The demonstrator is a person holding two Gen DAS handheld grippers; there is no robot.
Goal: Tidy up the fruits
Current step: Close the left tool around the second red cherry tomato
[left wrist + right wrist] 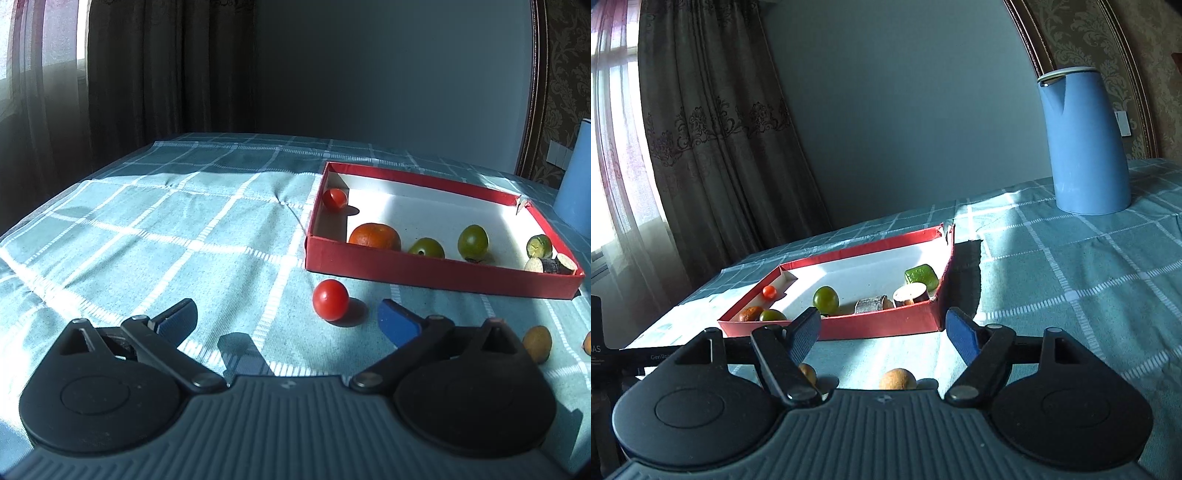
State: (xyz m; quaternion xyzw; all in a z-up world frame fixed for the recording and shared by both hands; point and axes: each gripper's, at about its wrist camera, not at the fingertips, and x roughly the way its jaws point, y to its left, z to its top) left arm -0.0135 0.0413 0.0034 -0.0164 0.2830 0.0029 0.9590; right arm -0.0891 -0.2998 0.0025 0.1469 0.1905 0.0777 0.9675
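Note:
A red shallow box (424,273) (886,321) with a white floor holds a small tomato (335,198), an orange (375,236), two green fruits (472,240), and cut vegetable pieces (550,263). A loose red tomato (330,299) lies on the cloth in front of the box, just ahead of my open, empty left gripper (288,317). Small yellow-brown fruits (537,341) (897,378) lie on the cloth near my open, empty right gripper (882,332), which faces the box's near wall.
A blue jug (1086,144) stands at the back right of the table. A teal checked tablecloth (147,229) covers the table. Curtains and a window are at the left, a wall behind.

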